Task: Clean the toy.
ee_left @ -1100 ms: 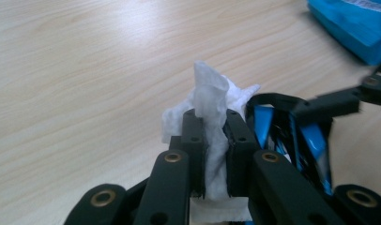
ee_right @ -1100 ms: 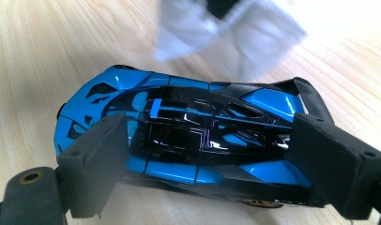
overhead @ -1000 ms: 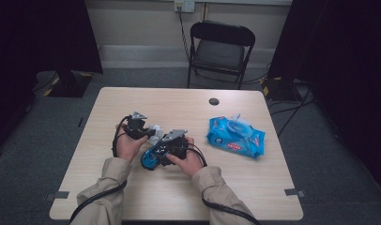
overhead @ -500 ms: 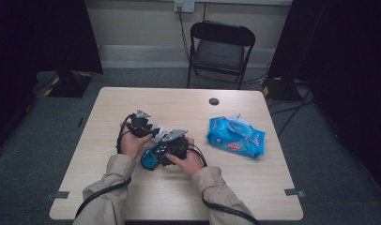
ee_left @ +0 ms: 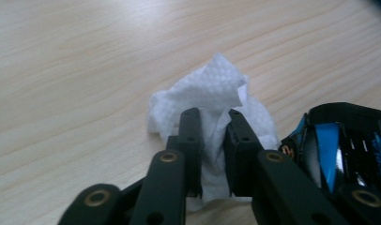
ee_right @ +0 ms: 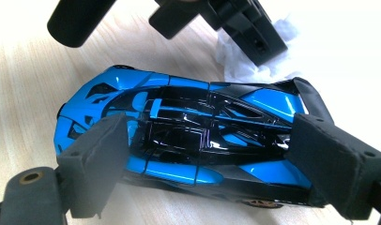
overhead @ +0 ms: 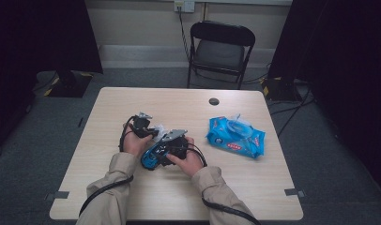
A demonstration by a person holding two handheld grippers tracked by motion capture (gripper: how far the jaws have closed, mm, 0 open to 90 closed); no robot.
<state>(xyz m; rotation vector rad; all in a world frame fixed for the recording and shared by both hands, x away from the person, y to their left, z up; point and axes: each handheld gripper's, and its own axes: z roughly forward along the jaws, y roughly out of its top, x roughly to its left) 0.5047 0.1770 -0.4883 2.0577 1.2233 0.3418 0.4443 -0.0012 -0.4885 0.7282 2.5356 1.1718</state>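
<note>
A blue and black toy car (ee_right: 188,136) lies on its side on the wooden table (overhead: 188,108), and my right gripper (ee_right: 212,157) is shut on it, pads pressing nose and tail. The car (overhead: 150,157) sits between both hands in the high view. My left gripper (ee_left: 211,115) is shut on a crumpled white wipe (ee_left: 217,89); its jaws have just been closing with the wipe between them. The wipe (ee_right: 235,61) rests by the car's tail, under the left gripper (ee_right: 245,23). The car's edge (ee_left: 339,145) lies right beside the left gripper.
A blue pack of wet wipes (overhead: 235,137) lies to the right of the hands. A small black round object (overhead: 214,101) sits near the table's far edge. A black folding chair (overhead: 220,47) stands behind the table.
The left hand has edged slightly toward the car with the wipe. The right hand and the car have stayed where they were.
</note>
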